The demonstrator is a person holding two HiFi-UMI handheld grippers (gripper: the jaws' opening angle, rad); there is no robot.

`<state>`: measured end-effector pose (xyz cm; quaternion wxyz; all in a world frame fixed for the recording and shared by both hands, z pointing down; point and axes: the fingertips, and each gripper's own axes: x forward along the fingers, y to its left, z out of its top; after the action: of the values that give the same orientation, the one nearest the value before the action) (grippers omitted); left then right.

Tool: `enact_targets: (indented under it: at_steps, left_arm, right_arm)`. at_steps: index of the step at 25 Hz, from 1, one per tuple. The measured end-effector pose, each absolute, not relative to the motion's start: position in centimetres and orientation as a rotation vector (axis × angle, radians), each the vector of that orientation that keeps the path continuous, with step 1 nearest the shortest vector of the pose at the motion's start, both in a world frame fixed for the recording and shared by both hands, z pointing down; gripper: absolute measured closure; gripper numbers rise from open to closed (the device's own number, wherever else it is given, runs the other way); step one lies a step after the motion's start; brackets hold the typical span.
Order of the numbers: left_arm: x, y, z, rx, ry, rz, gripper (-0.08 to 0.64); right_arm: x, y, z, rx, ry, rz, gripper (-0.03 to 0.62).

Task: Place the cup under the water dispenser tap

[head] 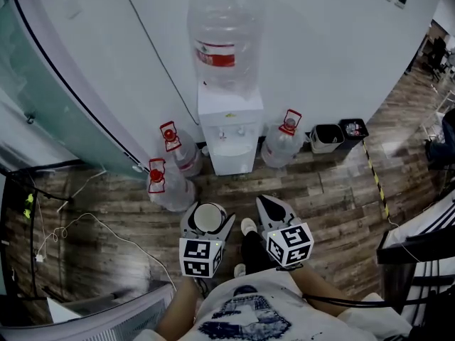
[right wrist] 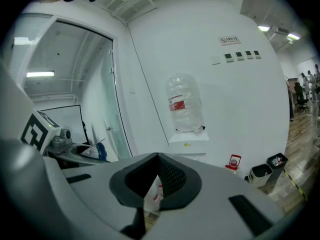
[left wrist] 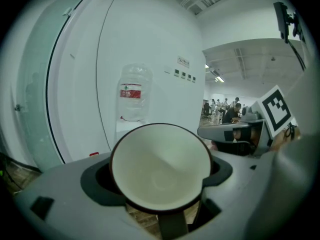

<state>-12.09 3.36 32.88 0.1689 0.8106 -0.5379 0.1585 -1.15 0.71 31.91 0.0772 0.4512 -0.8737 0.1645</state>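
Observation:
The white water dispenser (head: 227, 130) stands against the curved wall ahead, with a large clear bottle (head: 224, 38) on top and its taps (head: 231, 131) on the front. My left gripper (head: 207, 215) is shut on a cup (head: 206, 219) that is white inside with a dark rim. The cup sits upright between the jaws, well short of the dispenser. In the left gripper view the cup (left wrist: 160, 166) fills the jaws, and the bottle (left wrist: 132, 91) shows beyond it. My right gripper (head: 272, 208) is beside the left one, shut and empty. Its jaws meet in the right gripper view (right wrist: 157, 159), which faces the dispenser (right wrist: 187, 139).
Spare water bottles with red handles stand on the wood floor left (head: 169, 185) (head: 182, 153) and right (head: 283, 144) of the dispenser. Two small bins (head: 327, 138) (head: 353, 128) sit further right. A glass wall (head: 50, 98) curves along the left, with cables (head: 78, 226) on the floor.

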Motion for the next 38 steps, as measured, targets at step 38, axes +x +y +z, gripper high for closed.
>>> enact_targets:
  at_steps: [38]
  left_arm:
    - [-13.5, -27.5, 58.5, 2.165, -1.484, 0.62, 0.101]
  right_arm:
    - [-1.6, -28.9, 58.2, 1.336, -2.423, 0.74, 0.574]
